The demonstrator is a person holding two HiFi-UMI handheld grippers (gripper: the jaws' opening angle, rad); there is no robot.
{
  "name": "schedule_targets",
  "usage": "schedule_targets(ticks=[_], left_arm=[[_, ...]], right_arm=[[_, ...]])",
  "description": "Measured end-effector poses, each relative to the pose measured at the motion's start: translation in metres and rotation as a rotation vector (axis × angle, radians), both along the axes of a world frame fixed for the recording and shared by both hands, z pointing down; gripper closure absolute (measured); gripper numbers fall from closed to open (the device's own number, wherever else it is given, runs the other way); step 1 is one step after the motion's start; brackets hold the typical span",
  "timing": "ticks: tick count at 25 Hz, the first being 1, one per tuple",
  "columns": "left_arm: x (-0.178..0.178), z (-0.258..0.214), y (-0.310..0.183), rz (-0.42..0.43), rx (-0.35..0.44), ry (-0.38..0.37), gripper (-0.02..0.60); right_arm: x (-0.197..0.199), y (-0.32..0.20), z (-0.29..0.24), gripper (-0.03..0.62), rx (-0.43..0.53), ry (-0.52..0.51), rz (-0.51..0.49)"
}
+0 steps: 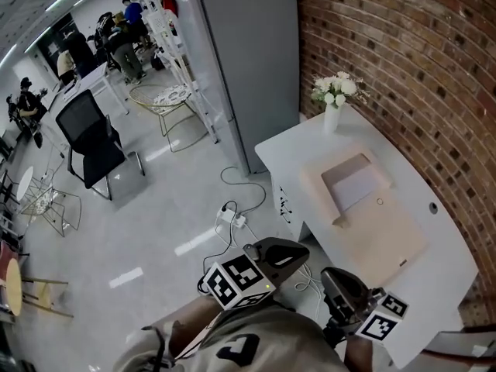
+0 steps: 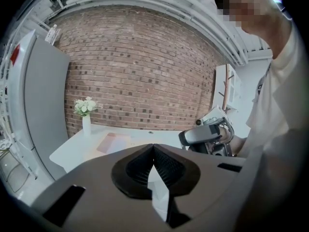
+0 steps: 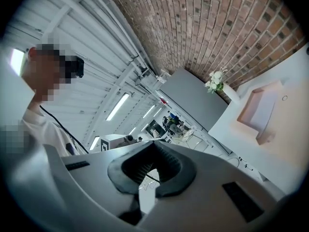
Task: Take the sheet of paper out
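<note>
Paper sheet in beige folder; flowers in vase.

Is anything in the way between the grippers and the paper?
Nothing visible is. The sheet of paper lies in the beige folder; the vase of flowers stands off at the far end. The left gripper and right gripper are shut.

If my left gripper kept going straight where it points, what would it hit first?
Most likely the left gripper would meet the white table, right of the beige folder; depth is unclear.
</note>
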State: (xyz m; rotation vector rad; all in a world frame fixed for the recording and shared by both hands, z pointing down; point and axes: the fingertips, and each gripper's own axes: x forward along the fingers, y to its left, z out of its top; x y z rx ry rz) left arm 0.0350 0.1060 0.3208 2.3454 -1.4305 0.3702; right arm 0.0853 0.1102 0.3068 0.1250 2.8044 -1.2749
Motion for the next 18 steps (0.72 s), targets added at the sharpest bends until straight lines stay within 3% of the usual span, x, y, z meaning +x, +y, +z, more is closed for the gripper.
schedule_targets(ticks=[8,18], left_arm=[[-0.022,0.005,-0.021,0.031,0.004,0.037,0.568],[-0.114,0.003,-0.035,-0.104,0.016,0.039,0.568]], right_arm=[[-0.024,-0.021,0.009,0.569,-0.026,0.041,0.026],[-0.117,-0.043,0.002,0.569,0.066,0.064,-0.079]])
